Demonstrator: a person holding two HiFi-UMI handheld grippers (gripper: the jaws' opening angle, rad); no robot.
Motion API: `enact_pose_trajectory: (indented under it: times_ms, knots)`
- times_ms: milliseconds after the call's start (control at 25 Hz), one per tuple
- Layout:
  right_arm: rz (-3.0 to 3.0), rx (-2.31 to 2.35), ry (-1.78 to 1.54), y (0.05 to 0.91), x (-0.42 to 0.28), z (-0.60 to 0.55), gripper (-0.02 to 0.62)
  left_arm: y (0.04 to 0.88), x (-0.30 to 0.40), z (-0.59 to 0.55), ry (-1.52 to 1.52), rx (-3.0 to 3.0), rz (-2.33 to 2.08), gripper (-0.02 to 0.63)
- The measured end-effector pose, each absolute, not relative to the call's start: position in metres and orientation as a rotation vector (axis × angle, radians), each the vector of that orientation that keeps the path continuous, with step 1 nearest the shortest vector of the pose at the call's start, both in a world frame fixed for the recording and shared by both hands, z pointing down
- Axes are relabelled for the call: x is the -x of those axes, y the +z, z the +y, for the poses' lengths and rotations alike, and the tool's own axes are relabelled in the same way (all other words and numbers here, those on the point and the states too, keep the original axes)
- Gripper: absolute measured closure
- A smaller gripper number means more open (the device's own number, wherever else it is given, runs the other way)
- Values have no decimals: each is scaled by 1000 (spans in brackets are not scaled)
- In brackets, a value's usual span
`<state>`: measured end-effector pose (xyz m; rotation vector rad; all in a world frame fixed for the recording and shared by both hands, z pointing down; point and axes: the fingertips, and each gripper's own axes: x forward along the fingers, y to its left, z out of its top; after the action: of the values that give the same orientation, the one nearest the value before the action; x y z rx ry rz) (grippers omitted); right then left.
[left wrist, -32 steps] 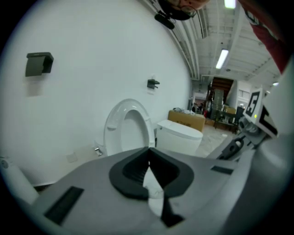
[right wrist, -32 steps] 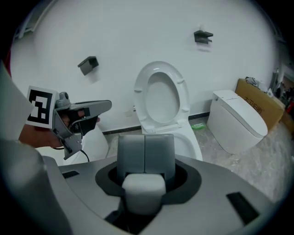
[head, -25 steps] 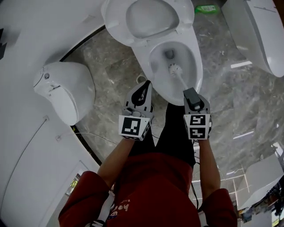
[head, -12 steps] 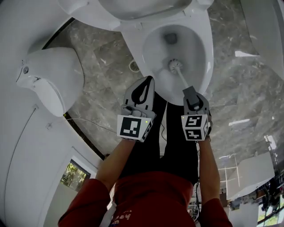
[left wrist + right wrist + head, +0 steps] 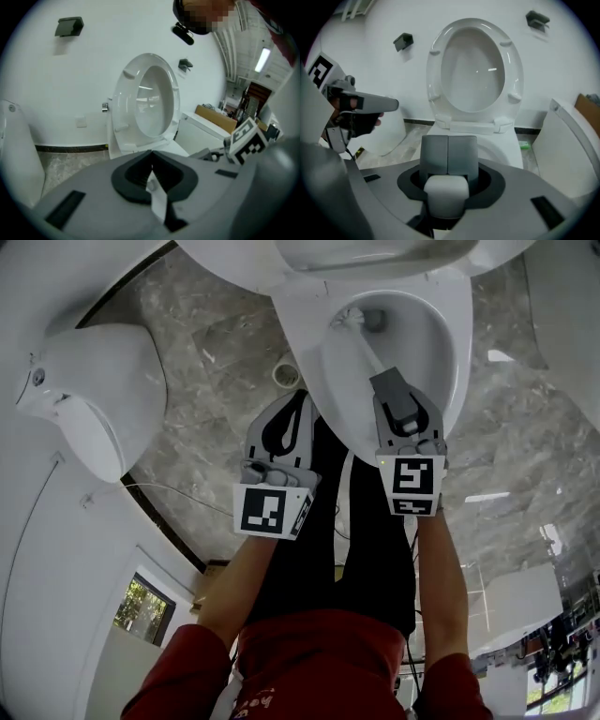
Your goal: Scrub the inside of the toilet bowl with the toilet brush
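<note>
The white toilet bowl (image 5: 452,343) lies at the top of the head view, its seat and lid (image 5: 473,70) raised against the wall. My right gripper (image 5: 401,411) is shut on the grey handle (image 5: 392,390) of the toilet brush. The thin shaft runs up-left into the bowl. The white brush head (image 5: 347,321) rests at the far left of the bowl, beside the dark outlet. My left gripper (image 5: 298,397) hovers over the floor just left of the bowl's front, jaws together and holding nothing. In the right gripper view the handle (image 5: 448,157) fills the jaws.
Another white fixture (image 5: 89,399) stands to the left, and a third one (image 5: 572,296) at the right edge. A round floor drain (image 5: 286,373) sits by the bowl's left side. A thin cable (image 5: 169,488) crosses the marble floor. A green item (image 5: 525,146) lies right of the toilet.
The brush head has slid from the bowl's near wall to the far left by the outlet. Both grippers have come down and closer to the bowl.
</note>
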<state>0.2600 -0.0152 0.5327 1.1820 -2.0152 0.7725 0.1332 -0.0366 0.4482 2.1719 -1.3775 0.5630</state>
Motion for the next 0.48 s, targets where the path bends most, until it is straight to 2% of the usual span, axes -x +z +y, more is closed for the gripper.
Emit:
enact_pose_trajectory:
  times_ms: [200,480]
  knots:
    - [-1872,-1276,605,525,-322,-48,440,446,-139,-40,546,-2188,-1355,606]
    - [-1649,-1212,542,502,-394,5,440,454,-157,-28,610,-2154,-1237,606]
